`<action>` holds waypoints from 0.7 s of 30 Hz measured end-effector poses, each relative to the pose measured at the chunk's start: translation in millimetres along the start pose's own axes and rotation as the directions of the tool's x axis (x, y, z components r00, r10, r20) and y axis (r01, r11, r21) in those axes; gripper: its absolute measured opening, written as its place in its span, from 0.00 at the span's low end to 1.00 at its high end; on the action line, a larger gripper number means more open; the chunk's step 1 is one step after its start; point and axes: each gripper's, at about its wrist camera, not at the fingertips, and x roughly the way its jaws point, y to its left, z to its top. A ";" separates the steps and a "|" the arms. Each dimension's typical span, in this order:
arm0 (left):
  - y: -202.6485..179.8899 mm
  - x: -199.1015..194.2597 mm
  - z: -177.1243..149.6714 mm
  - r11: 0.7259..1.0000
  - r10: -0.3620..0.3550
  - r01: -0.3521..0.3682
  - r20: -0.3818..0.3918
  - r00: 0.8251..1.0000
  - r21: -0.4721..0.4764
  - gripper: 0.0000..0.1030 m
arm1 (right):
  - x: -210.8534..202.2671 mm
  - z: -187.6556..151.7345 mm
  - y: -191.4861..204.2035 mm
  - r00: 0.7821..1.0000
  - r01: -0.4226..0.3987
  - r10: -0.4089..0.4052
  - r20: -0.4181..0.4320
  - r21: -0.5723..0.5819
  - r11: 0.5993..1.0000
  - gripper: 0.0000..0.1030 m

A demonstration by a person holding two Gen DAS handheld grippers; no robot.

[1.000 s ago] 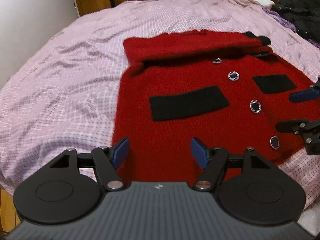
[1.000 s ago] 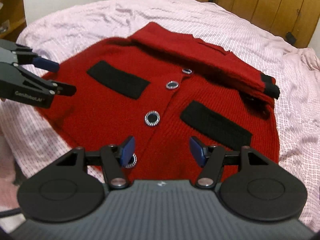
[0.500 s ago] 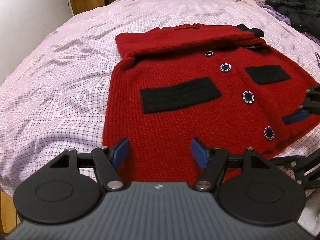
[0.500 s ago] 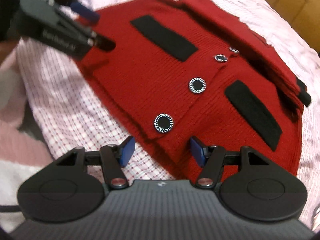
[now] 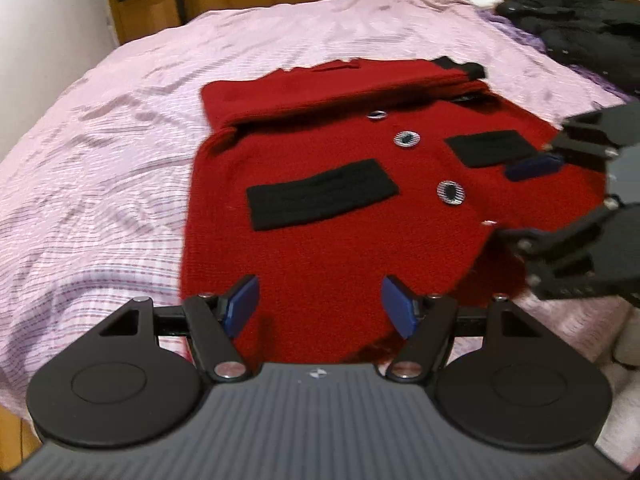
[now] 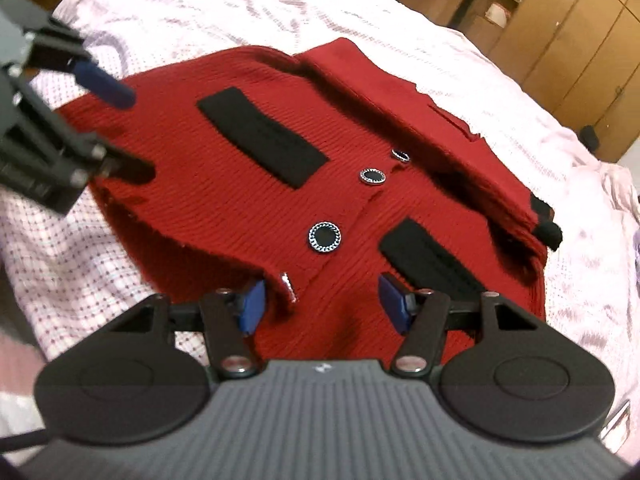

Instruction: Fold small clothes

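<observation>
Red knitted cardigan (image 5: 332, 240) lies front-up on the pink checked bedsheet (image 5: 100, 160), its upper part with the sleeves folded down across the chest so that a black cuff (image 5: 464, 68) shows at one end of the fold. Two black pocket bands (image 6: 260, 136) sit either side of the button row (image 6: 325, 237). The hem edge nearest the cameras is rumpled, and one front corner is lifted and curled, with a button standing on edge there.

Left gripper (image 5: 320, 308) hangs over the hem, jaws spread wide with nothing clamped; red knit shows between its blue pads (image 5: 240, 306), but contact with them cannot be confirmed. Right gripper (image 6: 322, 304) stands at the hem by the lifted corner, jaws likewise apart; cloth lies in the gap, and no grip is evident. Each gripper appears at the edge of the other's view. Dark clothing (image 5: 576, 20) is piled at the far side of the bed. Wooden wardrobes (image 6: 560, 32) stand behind.
</observation>
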 end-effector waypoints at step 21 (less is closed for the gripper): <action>0.8 2.6 -2.2 0.998 0.057 -0.056 -0.017 0.998 0.025 0.72 | 16.1 -2.6 37.1 0.994 -0.072 0.058 -0.096 -0.154 0.985 0.60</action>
